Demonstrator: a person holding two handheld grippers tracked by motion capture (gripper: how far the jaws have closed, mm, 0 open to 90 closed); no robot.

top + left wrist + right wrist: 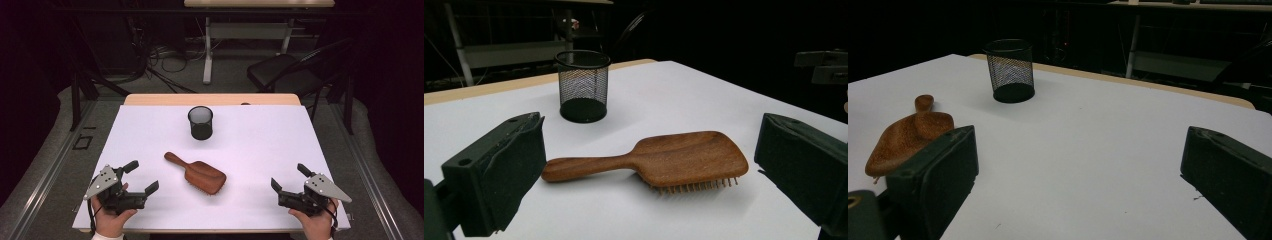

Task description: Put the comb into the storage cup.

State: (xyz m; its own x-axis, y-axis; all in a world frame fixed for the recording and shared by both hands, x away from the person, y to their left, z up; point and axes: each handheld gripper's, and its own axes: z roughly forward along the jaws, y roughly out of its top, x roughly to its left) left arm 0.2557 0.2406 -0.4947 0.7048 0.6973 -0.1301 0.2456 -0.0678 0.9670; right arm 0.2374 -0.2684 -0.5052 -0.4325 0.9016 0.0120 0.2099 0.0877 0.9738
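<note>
Fingers of the left gripper (141, 176) and right gripper (289, 176) spread wide, holding nothing, flanking the hairbrush (198, 175).

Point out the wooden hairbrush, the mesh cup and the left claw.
wooden hairbrush (205, 178): high view, on the paddle's back.
mesh cup (200, 123): high view, on its side wall.
left claw (141, 177): high view, midway between its fingertips.

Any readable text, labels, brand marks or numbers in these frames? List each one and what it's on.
None readable.
Wooden hairbrush: plain wood back, no brand mark.
Black mesh cup: no label.
White table cover: blank.
Left gripper and right gripper: grey plates and black jaws carry no print that can be made out.
</note>
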